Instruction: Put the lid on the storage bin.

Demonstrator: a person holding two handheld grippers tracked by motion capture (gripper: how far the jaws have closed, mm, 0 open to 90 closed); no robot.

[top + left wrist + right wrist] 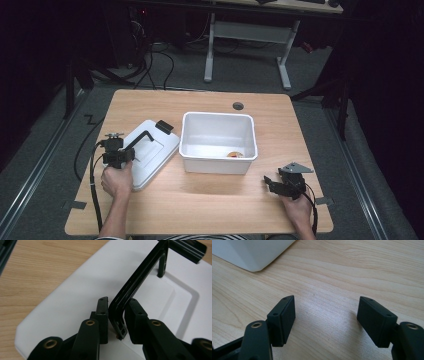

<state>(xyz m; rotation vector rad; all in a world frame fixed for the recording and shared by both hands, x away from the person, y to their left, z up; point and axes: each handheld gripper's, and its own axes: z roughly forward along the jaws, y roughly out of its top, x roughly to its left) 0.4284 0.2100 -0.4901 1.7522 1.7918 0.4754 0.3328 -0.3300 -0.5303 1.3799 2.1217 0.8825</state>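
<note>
Dark room all round, with a pale wooden bench [210, 200] lit in the middle of it and a second desk frame standing behind. On the bench sits a white tub [218, 142], open-topped, with something small and orange lying at its bottom near the front wall. Just to its left, touching or nearly so, lies the white lid [150, 150], flat on the wood, with a black handle [142, 137] standing up from its middle.

From where I stand the job looks like getting that lid onto the tub. The left claw [116, 315] has its jaws on either side of the handle's bent corner; in the left gripper view the pads sit right against the bar, one each side, so I take it as pinching the handle, though only barely. The right claw [325, 315] rests low over bare wood near the tub's front right corner, jaws spread wide with nothing between them.

To do this well, I'd say the squeeze should be firm before any lift, since the grip is at the handle's end and the lid will likely tip. Raise it level, carry it clear over the tub's rim, and let the right claw steady the tub wall while the lid settles square
</note>
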